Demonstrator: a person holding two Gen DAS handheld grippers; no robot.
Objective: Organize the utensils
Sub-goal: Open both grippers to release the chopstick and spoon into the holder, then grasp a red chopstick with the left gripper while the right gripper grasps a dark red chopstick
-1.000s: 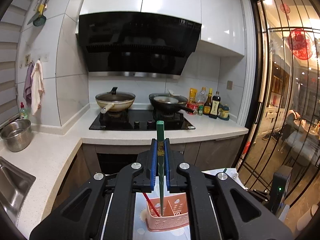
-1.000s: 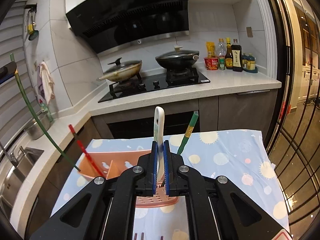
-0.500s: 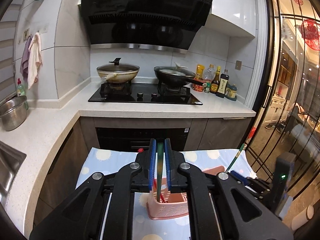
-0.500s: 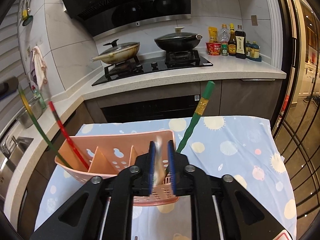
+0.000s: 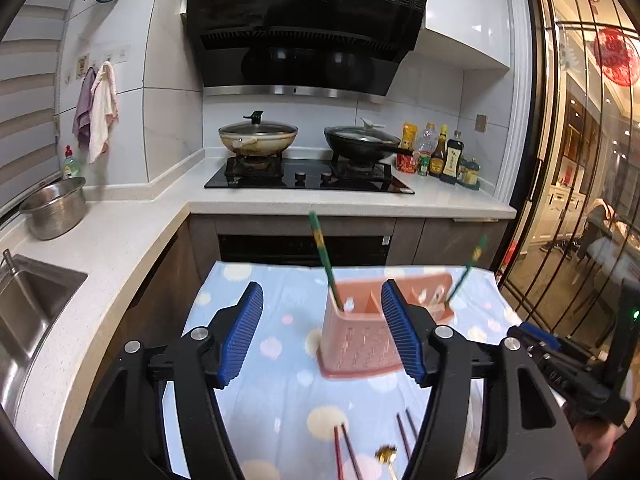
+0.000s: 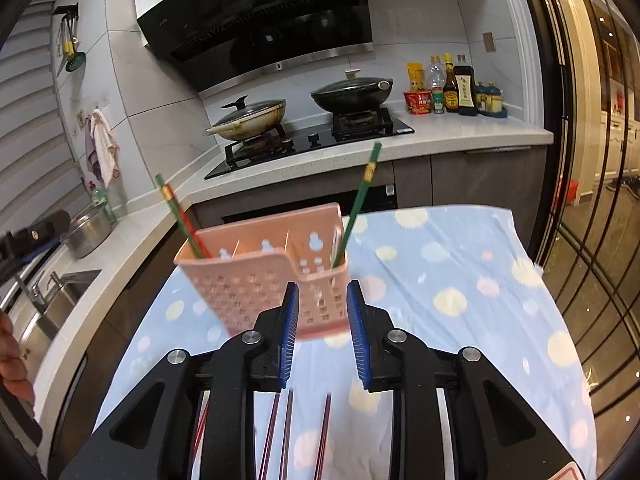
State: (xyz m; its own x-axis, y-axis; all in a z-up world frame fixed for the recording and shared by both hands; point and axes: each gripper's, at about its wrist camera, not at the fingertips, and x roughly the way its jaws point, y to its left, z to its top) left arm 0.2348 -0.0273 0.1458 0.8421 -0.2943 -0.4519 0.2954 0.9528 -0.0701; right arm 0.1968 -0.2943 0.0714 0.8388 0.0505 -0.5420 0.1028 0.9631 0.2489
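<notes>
The left claw point(image 5: 322, 334) has its blue pads point(image 5: 240, 334) spread wide apart with nothing between them, above the blue dotted cloth point(image 5: 272, 380) that covers the bench. Ahead of it and a little to the right, the pink utensil basket point(image 5: 352, 344) stands on the cloth toward the far edge. A green chopstick point(image 5: 324, 260) leans up out of the basket's left compartment, and another green chopstick point(image 5: 466, 276) leans out of its right end. Near the front edge of the cloth lie dark red chopsticks point(image 5: 348, 450), in two loose pairs side by side, with a small gold-coloured utensil end point(image 5: 386, 452) between them; what it is cannot be told.

In the right wrist view, the left compartment of the basket point(image 6: 248, 284) holds a green chopstick point(image 6: 176, 216) and a red chopstick point(image 6: 192, 232) leaning together toward the left. A single green chopstick point(image 6: 358, 204) leans to the right out of the rightmost compartment. The right claw point(image 6: 322, 334) is just in front of the basket's right end, its pads point(image 6: 290, 332) parted by a moderate gap and holding nothing; whether they touch the basket cannot be told. Below the claw, several dark red chopsticks point(image 6: 286, 432) lie on the cloth point(image 6: 460, 280) pointing away from the front edge.
</notes>
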